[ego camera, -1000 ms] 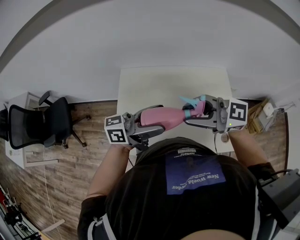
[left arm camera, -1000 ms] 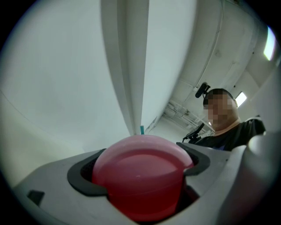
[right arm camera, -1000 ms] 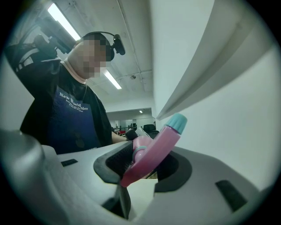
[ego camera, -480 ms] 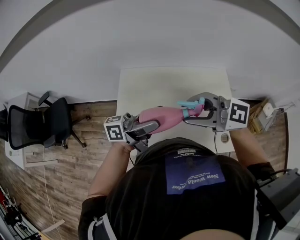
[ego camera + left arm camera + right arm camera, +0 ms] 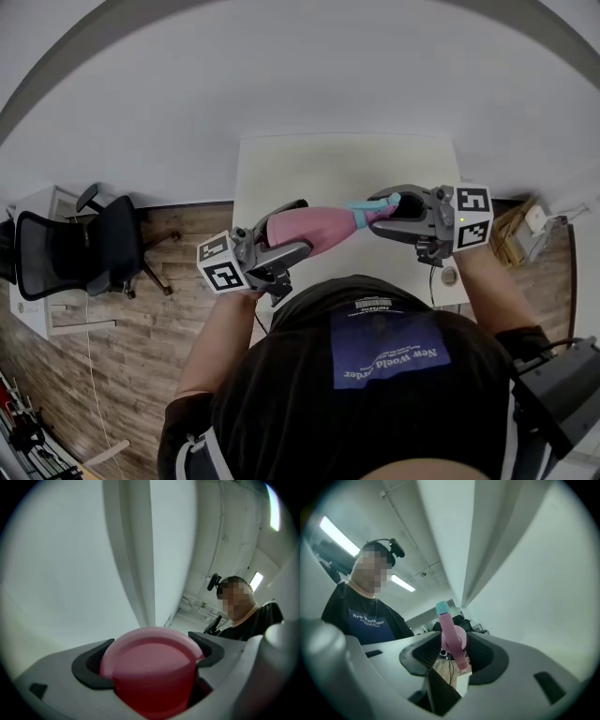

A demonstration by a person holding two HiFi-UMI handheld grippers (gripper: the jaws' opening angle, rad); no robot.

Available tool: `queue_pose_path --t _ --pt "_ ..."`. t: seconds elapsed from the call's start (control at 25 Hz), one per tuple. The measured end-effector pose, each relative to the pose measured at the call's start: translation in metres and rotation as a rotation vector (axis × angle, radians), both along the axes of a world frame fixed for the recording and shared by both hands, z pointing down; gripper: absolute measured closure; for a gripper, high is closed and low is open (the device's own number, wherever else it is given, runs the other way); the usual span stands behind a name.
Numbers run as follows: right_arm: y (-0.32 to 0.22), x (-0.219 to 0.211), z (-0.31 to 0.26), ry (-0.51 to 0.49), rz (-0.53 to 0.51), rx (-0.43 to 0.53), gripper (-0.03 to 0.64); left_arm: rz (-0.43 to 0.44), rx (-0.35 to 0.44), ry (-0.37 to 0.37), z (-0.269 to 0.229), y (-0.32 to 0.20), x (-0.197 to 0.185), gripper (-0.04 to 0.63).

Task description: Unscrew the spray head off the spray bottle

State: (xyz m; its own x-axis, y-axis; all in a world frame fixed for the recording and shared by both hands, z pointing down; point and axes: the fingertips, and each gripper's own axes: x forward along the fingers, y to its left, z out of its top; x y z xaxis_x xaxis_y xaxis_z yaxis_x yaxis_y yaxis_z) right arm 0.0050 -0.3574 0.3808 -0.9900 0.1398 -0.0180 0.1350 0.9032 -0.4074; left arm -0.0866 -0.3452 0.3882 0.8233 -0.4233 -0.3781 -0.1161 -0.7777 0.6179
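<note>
Left gripper jaws tight round the pink spray bottle, right gripper jaws tight on its half-hidden spray head.

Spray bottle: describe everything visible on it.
The spray bottle is glossy pink plastic with a rounded body, tapering to a teal collar and a pink spray head with a teal nozzle tip. It lies about level in the air above the white table, head on the neck. The left tongs clamp its base end; the right tongs grip the head.

The black shirt has a blue patch printed "New World"; the smaller lines beside it are unreadable.
</note>
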Motion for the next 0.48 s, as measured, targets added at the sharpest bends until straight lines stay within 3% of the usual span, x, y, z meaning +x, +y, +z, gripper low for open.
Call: queue_pose_path --t 0.12,0.24,0.48 --pt "-0.007 -0.001 0.009 0.005 0.001 -0.178 0.468 -0.04 0.064 -0.06 -0.002 0.002 0.003 0.103" --pt "-0.009 0.0 0.015 0.009 -0.001 -0.28 0.456 -0.081 0.122 -0.1 -0.004 0.004 0.005 0.103" --pt "-0.009 -0.008 0.02 0.066 -0.006 -0.258 0.443 -0.124 0.192 -0.118 -0.011 0.005 0.002 0.104"
